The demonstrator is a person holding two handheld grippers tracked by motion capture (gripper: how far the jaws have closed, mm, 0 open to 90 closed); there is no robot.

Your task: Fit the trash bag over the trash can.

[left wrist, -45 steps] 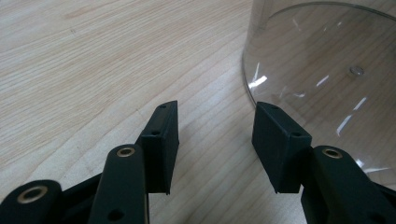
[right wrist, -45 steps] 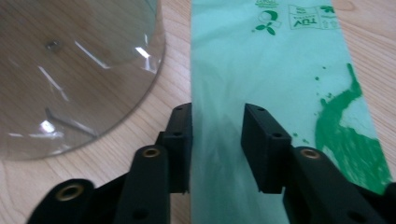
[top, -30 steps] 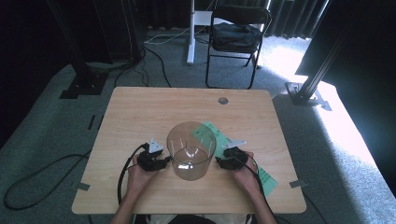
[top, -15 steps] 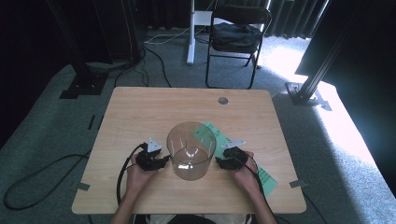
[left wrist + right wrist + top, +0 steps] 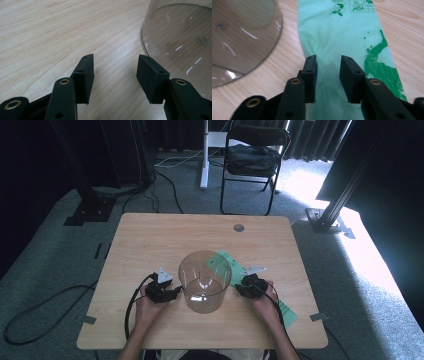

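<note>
Item: flat pale-green plastic bag with dark green print [image 5: 342, 37], lying on the light wooden table [image 5: 150, 240], running under and to the right of the clear round plastic bin [image 5: 204, 281] that stands upright near the table's front middle.
Right gripper [image 5: 327, 65]: jaws have just been closing, now a narrow gap apart, astride a strip of the bag film; film lies between the pads, not visibly pinched yet.
Left gripper [image 5: 113, 70]: jaws apart over bare wood, just beside the bin's wall, holding nothing.
Step in hand, as judged: pinching up the bag.
Doing it well: press the tips low to the table so the thin film gathers between the pads; close fully before lifting.
Risk: flat film may slip out.
Bin: left gripper could steady it.
</note>
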